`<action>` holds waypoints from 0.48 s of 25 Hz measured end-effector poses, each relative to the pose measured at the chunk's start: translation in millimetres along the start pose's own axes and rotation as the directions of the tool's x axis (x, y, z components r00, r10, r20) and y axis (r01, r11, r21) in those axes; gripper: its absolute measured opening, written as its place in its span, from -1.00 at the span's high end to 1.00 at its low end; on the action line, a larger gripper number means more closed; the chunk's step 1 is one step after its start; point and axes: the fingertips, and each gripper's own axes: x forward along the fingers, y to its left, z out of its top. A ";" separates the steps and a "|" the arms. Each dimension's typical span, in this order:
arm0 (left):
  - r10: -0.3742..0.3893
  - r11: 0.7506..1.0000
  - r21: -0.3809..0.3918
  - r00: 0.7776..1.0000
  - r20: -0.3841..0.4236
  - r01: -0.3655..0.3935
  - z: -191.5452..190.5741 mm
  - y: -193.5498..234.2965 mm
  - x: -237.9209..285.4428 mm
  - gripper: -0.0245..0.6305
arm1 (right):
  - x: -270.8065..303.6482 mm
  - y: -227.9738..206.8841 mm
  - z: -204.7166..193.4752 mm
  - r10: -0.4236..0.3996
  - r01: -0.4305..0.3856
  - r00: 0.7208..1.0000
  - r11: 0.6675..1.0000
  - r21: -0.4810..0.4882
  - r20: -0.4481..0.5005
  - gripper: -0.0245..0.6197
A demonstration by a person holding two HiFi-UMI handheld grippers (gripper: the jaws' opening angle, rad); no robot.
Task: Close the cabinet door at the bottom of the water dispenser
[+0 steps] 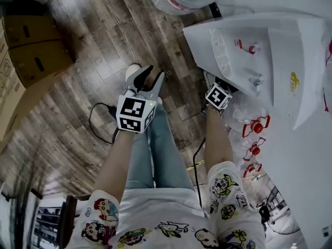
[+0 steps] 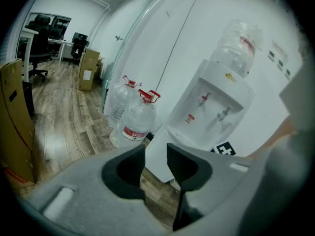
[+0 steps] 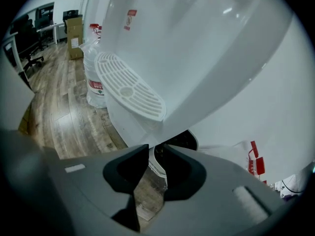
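Right gripper [image 3: 152,154] seemingly empty, at dispenser [image 3: 197,58] edge

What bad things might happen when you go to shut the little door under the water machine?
The right gripper sits just below the water dispenser's drip tray, so lifting it carelessly might knock the tray loose. A black cable loops on the floor by the person's feet, and a step closer might snag it. Water bottles stand right beside the dispenser, so a swinging arm may tip one.
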 end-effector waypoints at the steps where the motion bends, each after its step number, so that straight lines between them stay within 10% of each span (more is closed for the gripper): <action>1: -0.004 1.000 0.007 1.000 0.005 0.004 7.9 -3.1 -2.8 0.52 | -6.8 1.3 2.7 0.007 -0.007 1.000 1.000 0.000 0.003 0.62; 12: -0.080 0.993 0.092 0.996 0.026 0.078 112.0 -18.6 -43.2 0.52 | -121.5 16.6 48.0 0.030 -0.032 0.999 0.996 0.078 0.024 0.62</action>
